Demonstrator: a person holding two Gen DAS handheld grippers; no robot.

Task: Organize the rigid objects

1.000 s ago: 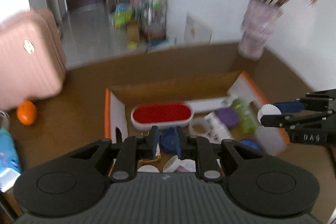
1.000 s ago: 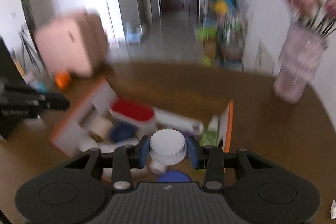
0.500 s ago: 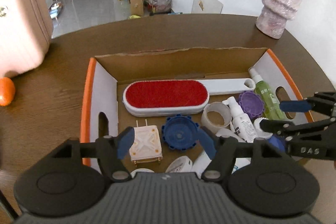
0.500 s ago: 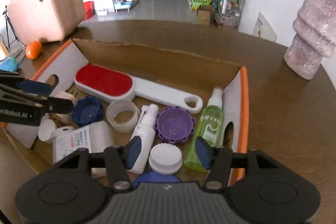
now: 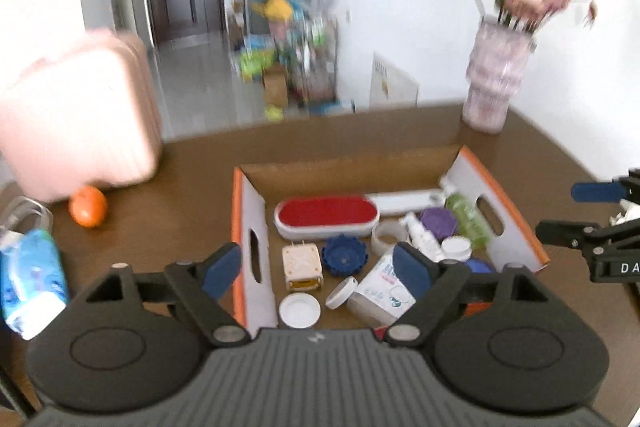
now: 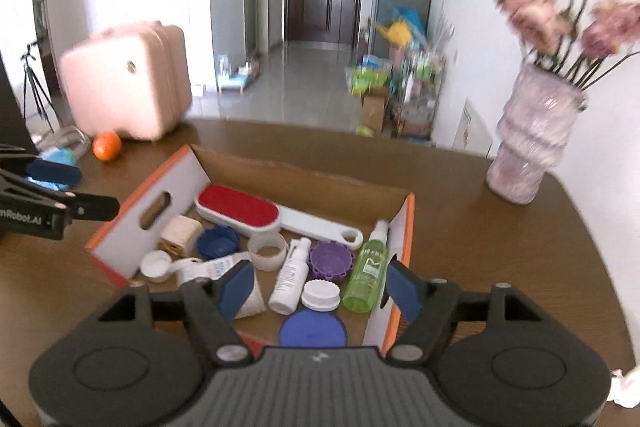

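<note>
pink suitcase [image 6: 126, 93], orange [image 6: 107, 145], vase [image 6: 530, 147] (pink flowers), brown table [image 6: 500, 247]

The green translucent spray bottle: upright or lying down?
Lying down. The green translucent spray bottle rests flat on the cardboard box floor, nozzle pointing away.

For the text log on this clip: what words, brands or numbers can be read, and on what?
"nRobot.AI", cut off at the frame edge: on the left gripper, right wrist view.
"DA", cut off: on the right gripper, left wrist view.
Green bottle: label print blurred, unreadable.
White spray bottle: print too small.
White jar: blue print blurred.
</note>
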